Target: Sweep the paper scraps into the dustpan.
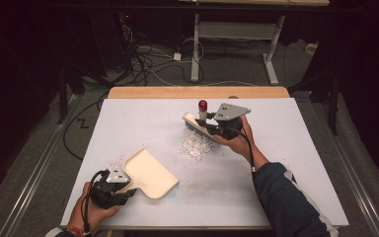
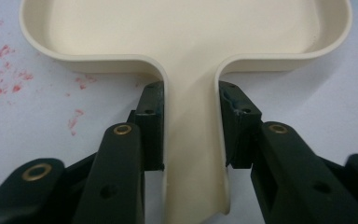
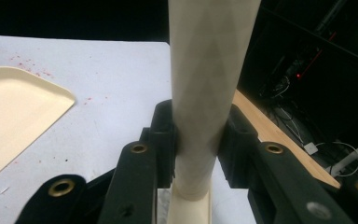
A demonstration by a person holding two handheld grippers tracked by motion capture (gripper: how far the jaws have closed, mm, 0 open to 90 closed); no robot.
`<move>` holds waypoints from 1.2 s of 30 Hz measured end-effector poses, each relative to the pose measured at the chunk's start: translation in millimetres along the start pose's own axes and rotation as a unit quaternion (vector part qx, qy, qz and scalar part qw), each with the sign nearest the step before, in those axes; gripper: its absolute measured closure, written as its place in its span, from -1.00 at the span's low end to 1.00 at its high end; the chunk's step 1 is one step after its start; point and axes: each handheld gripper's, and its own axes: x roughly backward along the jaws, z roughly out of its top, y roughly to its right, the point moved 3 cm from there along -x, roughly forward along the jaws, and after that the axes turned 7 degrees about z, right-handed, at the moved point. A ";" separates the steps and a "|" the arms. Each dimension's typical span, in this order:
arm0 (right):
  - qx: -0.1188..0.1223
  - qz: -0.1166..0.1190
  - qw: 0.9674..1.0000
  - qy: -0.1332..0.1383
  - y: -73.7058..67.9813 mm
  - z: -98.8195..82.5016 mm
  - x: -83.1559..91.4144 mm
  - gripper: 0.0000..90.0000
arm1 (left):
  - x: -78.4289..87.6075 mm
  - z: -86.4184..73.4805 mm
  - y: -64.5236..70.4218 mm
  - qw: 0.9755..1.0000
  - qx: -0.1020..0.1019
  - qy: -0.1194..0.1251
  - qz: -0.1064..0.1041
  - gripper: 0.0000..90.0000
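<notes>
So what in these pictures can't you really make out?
- Brush bristles: in the right gripper view, hidden below the jaws and cut by the bottom edge.
- Dustpan front lip: cut off by the top edge of the left gripper view.
- White scraps: too small in the high view to say what they are.
- Red specks on the table: too small to identify.

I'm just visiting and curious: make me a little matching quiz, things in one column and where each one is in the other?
Things:
1. dustpan
2. brush
3. paper scraps
4. red specks

Places:
A. heaped on the table just under the bristles
B. handle clamped in the left gripper
C. handle clamped in the right gripper
D. scattered on the table beside the dustpan's back wall

Pairs: 1-B, 2-C, 3-A, 4-D
</notes>
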 end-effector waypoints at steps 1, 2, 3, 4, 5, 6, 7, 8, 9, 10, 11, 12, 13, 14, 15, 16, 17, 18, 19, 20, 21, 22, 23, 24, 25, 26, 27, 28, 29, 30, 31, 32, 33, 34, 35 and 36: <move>0.001 -0.007 1.000 -0.004 0.1 0.4 0.6 0.58 | 0.0 -0.1 -0.1 1.000 0.001 0.001 0.000 0.41; 0.005 -0.013 1.000 -0.006 0.4 0.7 1.1 0.58 | 0.1 -0.2 0.1 1.000 0.001 0.001 0.000 0.41; 0.003 -0.017 1.000 -0.009 1.7 0.8 2.3 0.58 | 0.5 -0.4 0.6 1.000 -0.001 0.000 0.001 0.41; 0.001 -0.020 1.000 -0.008 2.4 0.8 3.1 0.58 | 0.9 -0.7 0.9 1.000 0.000 0.000 0.001 0.41; 0.002 -0.022 1.000 -0.008 3.0 0.9 3.8 0.58 | 1.1 -0.8 0.7 1.000 0.001 0.000 0.001 0.41; 0.000 -0.025 1.000 -0.008 3.8 1.2 5.2 0.58 | 1.1 -0.8 0.7 1.000 0.001 0.000 0.001 0.41; 0.000 -0.025 1.000 -0.008 3.8 1.2 5.2 0.58 | 1.3 -0.8 0.7 1.000 0.001 0.001 0.001 0.41; -0.001 -0.033 0.999 -0.009 4.7 1.6 6.5 0.58 | 1.4 -0.6 0.7 1.000 0.001 0.001 0.001 0.41; -0.003 -0.037 0.999 -0.005 7.4 1.7 8.9 0.58 | 1.5 -0.3 0.7 1.000 0.000 0.000 0.002 0.41; -0.003 -0.037 0.999 -0.005 7.4 1.7 8.9 0.58 | 1.4 0.1 0.9 1.000 -0.002 0.001 0.003 0.41; -0.012 -0.051 0.999 -0.006 10.3 0.0 9.7 0.58 | 1.2 0.8 1.1 1.000 -0.001 0.001 0.003 0.41; -0.012 -0.051 0.999 -0.006 10.3 0.0 9.7 0.58 | 1.0 1.5 1.3 1.000 0.001 0.002 0.003 0.41; -0.012 -0.059 0.998 -0.011 11.8 -1.3 9.4 0.58 | 1.0 1.9 1.6 1.000 0.001 0.001 0.004 0.41; -0.013 -0.065 0.998 -0.015 12.7 -2.8 9.3 0.58 | 1.0 2.2 1.9 1.000 0.000 0.001 0.004 0.41; -0.016 -0.069 0.997 -0.018 13.6 -3.9 9.3 0.58 | 1.1 2.2 1.8 1.000 0.001 0.000 0.004 0.41; -0.021 -0.069 0.997 -0.020 15.0 -5.4 9.4 0.58 | 1.0 2.3 1.6 1.000 0.001 0.000 0.003 0.41; -0.021 -0.069 0.997 -0.020 15.0 -5.4 9.4 0.58 | 0.8 2.4 1.1 1.000 0.001 0.000 0.001 0.41; -0.021 -0.066 0.997 -0.021 15.2 -5.9 9.3 0.58 | 0.4 2.8 0.6 1.000 0.000 0.001 0.001 0.41; -0.018 -0.065 0.997 -0.027 14.8 -5.9 7.5 0.58 | 0.1 3.4 0.3 1.000 0.002 0.000 0.000 0.41; -0.018 -0.065 0.997 -0.027 14.8 -5.9 7.5 0.58 | -0.3 4.3 -0.2 1.000 0.000 0.001 -0.001 0.41; -0.013 -0.064 0.997 -0.031 14.6 -5.8 5.9 0.58 | -0.6 5.1 0.2 1.000 0.001 0.002 0.001 0.41; -0.009 -0.063 0.997 -0.035 14.1 -5.8 4.4 0.58 | -0.5 6.0 0.0 1.000 -0.002 0.001 0.003 0.41; -0.004 -0.058 0.998 -0.035 13.4 -4.8 2.5 0.58 | -0.2 6.3 0.4 1.000 -0.002 0.002 0.004 0.41; -0.004 -0.058 0.998 -0.035 13.4 -4.8 2.5 0.58 | 0.5 6.4 0.6 1.000 0.000 0.007 0.005 0.41; -0.009 -0.055 0.998 -0.034 12.4 -4.9 1.7 0.58 | 1.2 6.1 0.5 1.000 0.002 0.008 0.005 0.41; -0.012 -0.052 0.998 -0.031 11.7 -5.1 1.0 0.58 | 1.7 5.5 0.6 1.000 0.003 0.006 0.004 0.41; -0.019 -0.032 0.999 -0.022 9.9 -6.0 -0.8 0.58 | 1.9 4.8 0.4 1.000 0.005 0.006 0.002 0.41; -0.019 -0.024 0.999 -0.020 8.1 -6.5 -1.7 0.58 | 2.3 4.3 0.2 1.000 0.005 0.006 0.003 0.41; -0.019 -0.022 0.999 -0.022 6.0 -6.5 -2.2 0.58 | 2.8 4.0 0.2 1.000 0.005 0.003 0.002 0.41; -0.019 -0.022 0.999 -0.022 6.0 -6.5 -2.2 0.58 | 3.3 4.1 0.2 1.000 0.005 0.004 0.002 0.41; -0.012 -0.012 1.000 -0.024 2.5 -5.1 -2.4 0.58 | 3.8 4.4 0.5 1.000 0.005 0.004 0.004 0.41; -0.012 -0.012 1.000 -0.024 2.5 -5.1 -2.4 0.58 | 4.0 4.8 0.9 1.000 0.005 0.003 0.005 0.41; -0.011 -0.011 1.000 -0.023 1.0 -4.3 -2.2 0.58 | 4.0 5.1 0.8 1.000 0.004 0.003 0.004 0.41; -0.009 -0.009 1.000 -0.022 0.3 -4.1 -2.4 0.58 | 3.8 5.1 0.5 1.000 0.005 0.003 0.002 0.41; -0.011 -0.007 1.000 -0.019 0.1 -4.7 -3.3 0.58 | 3.5 5.3 -0.2 1.000 0.007 0.003 -0.001 0.41; -0.011 -0.007 1.000 -0.019 0.1 -4.7 -3.3 0.58 | 3.4 5.4 -1.0 1.000 0.007 0.003 -0.003 0.41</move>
